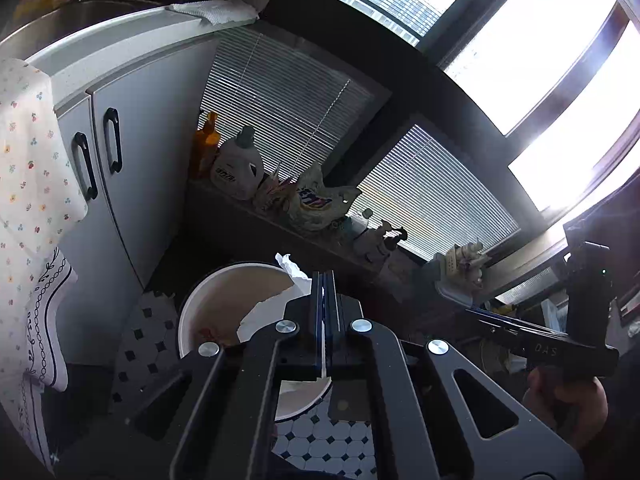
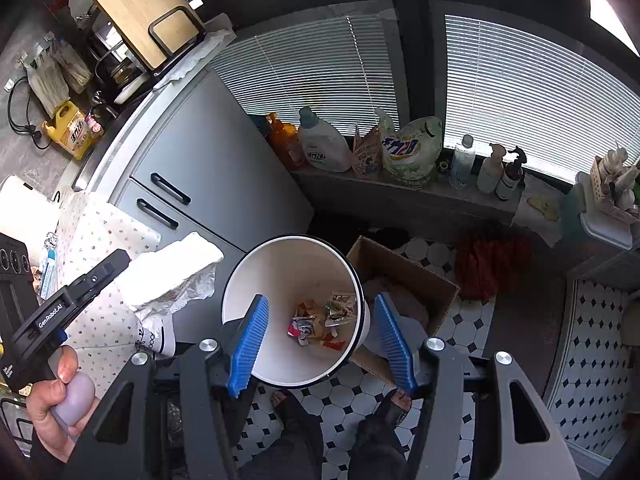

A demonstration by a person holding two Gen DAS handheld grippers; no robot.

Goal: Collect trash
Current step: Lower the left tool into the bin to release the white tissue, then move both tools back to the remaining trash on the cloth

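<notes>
A white trash bin (image 2: 280,272) with a dark rim stands on the tiled floor, with several crumpled wrappers (image 2: 320,318) at its bottom. My left gripper (image 1: 328,280) is shut on a crumpled white paper (image 1: 272,312) and holds it over the bin's rim (image 1: 188,312). In the right wrist view the same paper (image 2: 168,276) hangs from the left gripper (image 2: 120,260) just left of the bin. My right gripper (image 2: 320,340) is open and empty, its blue pads (image 2: 250,344) framing the bin from above.
Grey cabinet (image 2: 208,160) with black handles stands behind the bin. A cardboard box (image 2: 416,280) sits right of the bin. Detergent bottles and bags (image 2: 400,148) line the window ledge. A floral cloth (image 1: 28,168) hangs at left. A red cloth (image 2: 492,264) lies on the floor.
</notes>
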